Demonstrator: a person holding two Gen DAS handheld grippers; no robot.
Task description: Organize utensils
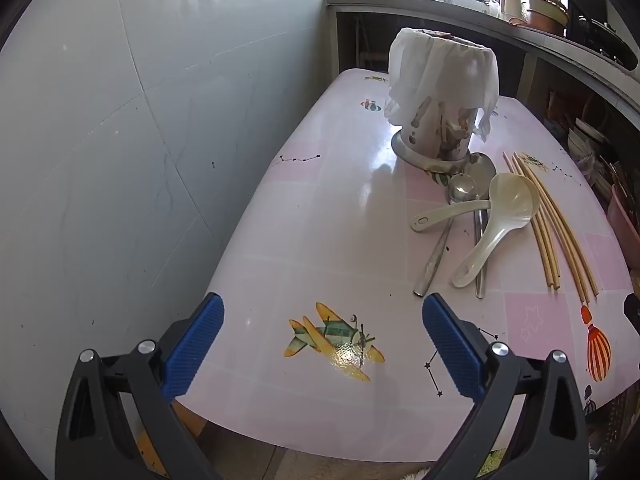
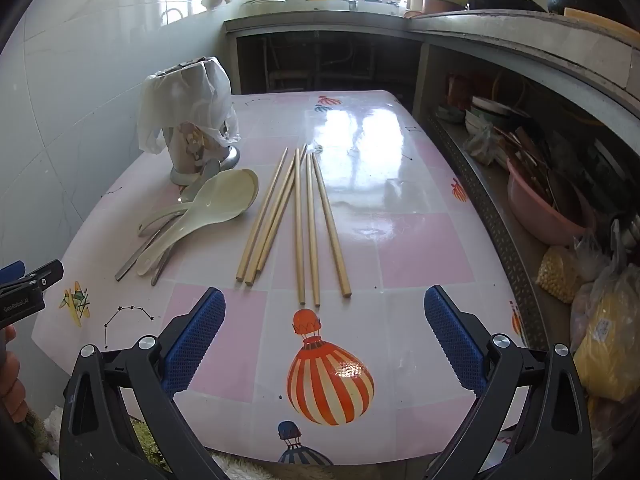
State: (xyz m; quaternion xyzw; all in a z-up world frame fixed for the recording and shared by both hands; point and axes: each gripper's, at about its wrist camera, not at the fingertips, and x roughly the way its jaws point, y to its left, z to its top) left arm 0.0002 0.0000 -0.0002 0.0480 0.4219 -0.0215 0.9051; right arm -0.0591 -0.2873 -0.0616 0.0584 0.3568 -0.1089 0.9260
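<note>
Both grippers, left (image 1: 323, 354) and right (image 2: 325, 346), hover spread wide and empty above the pink patterned table (image 2: 420, 248), where pale wooden chopsticks (image 2: 296, 220) and cream plastic spoons (image 2: 200, 216) await sorting into the cloth-draped holder (image 2: 192, 120)

The left gripper (image 1: 323, 340) hangs over the near end of the table (image 1: 320, 240), tilted downward, its two blue-padded fingers (image 1: 192, 352) spread wide with nothing between them. The right gripper (image 2: 325, 336) hangs over the same near end of the table, further to the right, also tilted downward, its fingers (image 2: 194, 344) equally wide apart and empty. In the right wrist view, part of the left gripper's black body shows at the left edge, off the table's left side, with a bit of the person's hand (image 2: 12, 380) below it, gripping the handle.
</note>
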